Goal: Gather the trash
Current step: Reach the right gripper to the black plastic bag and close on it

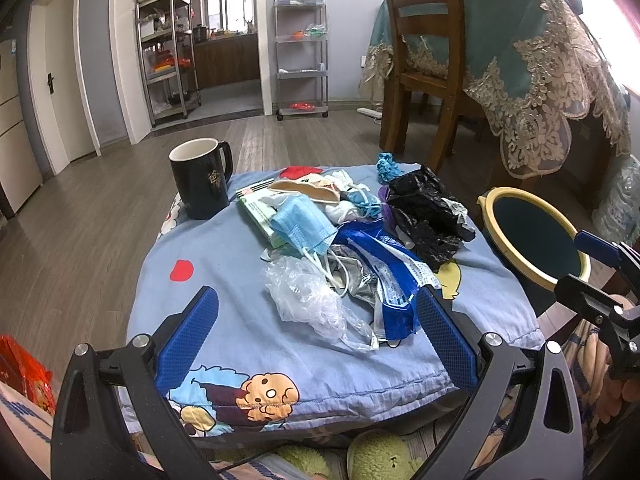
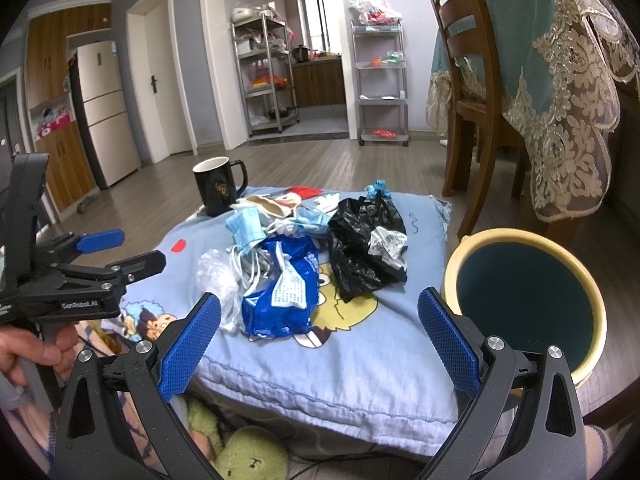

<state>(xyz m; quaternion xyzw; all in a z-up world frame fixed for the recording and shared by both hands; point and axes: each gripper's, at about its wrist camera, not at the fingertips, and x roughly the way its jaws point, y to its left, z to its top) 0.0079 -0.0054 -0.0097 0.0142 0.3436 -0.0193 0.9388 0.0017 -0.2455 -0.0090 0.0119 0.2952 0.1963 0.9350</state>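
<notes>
A pile of trash lies on a blue cartoon-print cushion (image 1: 224, 280): a clear plastic bag (image 1: 308, 300), a blue snack wrapper (image 1: 392, 280), a blue face mask (image 1: 300, 228), a crumpled black bag (image 1: 428, 212). In the right wrist view the wrapper (image 2: 284, 284) and the black bag (image 2: 360, 248) lie ahead. A yellow-rimmed bin (image 2: 524, 296) stands right of the cushion, also in the left wrist view (image 1: 532, 236). My left gripper (image 1: 316, 336) is open and empty over the cushion's near edge, fingers on either side of the clear bag. My right gripper (image 2: 320, 340) is open and empty at the cushion's front.
A black mug (image 1: 202, 178) stands at the cushion's far left. A green box (image 1: 256, 212) lies under the masks. A wooden chair (image 1: 424, 60) and a lace-covered table (image 1: 540, 60) stand behind right. Plush slippers (image 2: 240, 452) lie below the cushion.
</notes>
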